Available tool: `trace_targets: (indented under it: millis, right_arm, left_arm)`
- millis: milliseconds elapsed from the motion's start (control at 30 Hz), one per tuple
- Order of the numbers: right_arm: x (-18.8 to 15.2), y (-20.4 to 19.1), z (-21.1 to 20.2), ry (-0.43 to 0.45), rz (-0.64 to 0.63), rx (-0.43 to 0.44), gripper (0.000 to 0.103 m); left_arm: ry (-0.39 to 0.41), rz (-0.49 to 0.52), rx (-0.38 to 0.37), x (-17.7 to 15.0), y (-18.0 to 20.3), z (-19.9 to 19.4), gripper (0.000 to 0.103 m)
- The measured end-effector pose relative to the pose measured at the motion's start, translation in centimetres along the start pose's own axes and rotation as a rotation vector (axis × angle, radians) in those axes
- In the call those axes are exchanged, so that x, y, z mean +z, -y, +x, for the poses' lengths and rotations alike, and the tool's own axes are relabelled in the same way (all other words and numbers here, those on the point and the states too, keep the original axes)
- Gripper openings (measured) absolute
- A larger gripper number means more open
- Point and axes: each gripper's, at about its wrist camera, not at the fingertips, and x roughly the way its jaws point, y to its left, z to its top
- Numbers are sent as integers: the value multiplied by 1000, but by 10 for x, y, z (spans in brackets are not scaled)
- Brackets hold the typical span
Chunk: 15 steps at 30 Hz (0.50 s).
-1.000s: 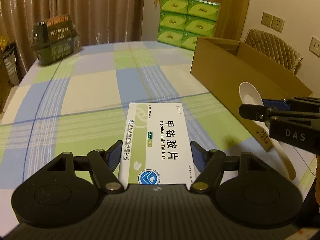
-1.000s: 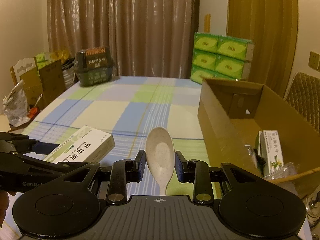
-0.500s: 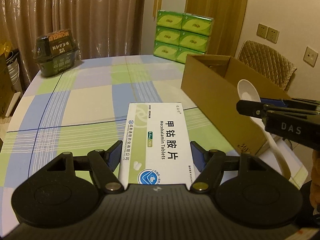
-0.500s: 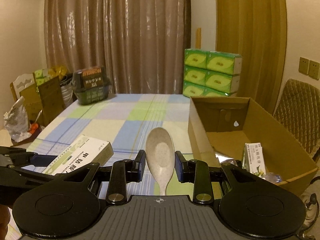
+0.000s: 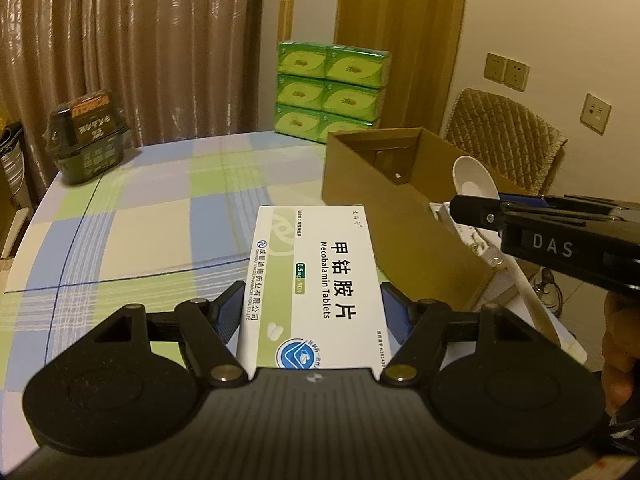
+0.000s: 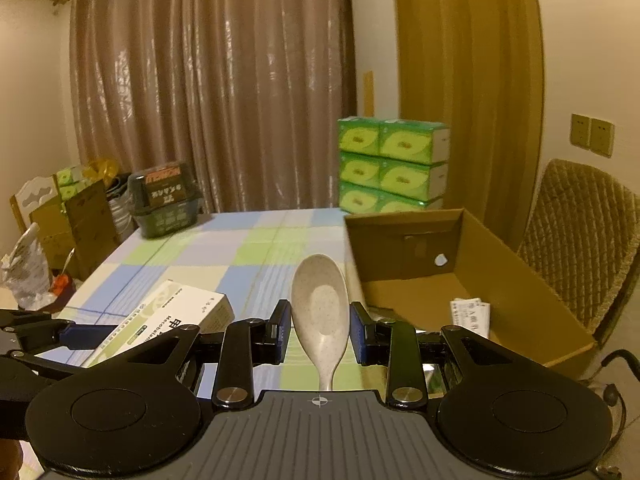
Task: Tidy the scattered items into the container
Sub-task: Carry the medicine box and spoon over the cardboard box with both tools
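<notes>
My left gripper point(image 5: 313, 305) is shut on a white and green medicine box point(image 5: 316, 280), held flat above the checked tablecloth. That medicine box point(image 6: 176, 316) also shows at the lower left of the right wrist view. My right gripper point(image 6: 320, 326) is shut on a speckled beige spoon point(image 6: 320, 312), bowl pointing forward; the spoon point(image 5: 474, 178) appears at the right of the left wrist view. The open cardboard box point(image 6: 480, 276) stands at the table's right side, just ahead and right of both grippers, with a small carton point(image 6: 472, 314) lying inside.
A dark plastic basket point(image 5: 86, 140) sits at the table's far left corner. Green tissue packs point(image 5: 332, 88) are stacked behind the cardboard box point(image 5: 384, 196). A woven chair point(image 6: 584, 240) stands to the right. Bags and boxes point(image 6: 60, 220) clutter the floor at left.
Both grippers have risen with their loads and moved toward the cardboard box, so its inside now shows more. The grips have not changed.
</notes>
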Motion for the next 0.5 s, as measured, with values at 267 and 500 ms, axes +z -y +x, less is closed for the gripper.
trace_targets:
  millis: [267,500]
  right_arm:
    - [5,30,-10,12,27,-31,28]
    - [9,60,-15,24,53,-65,28]
  left_arm:
    - [7,28,-24,11,30,4,67]
    - [11,51,-56,22,57,11,67]
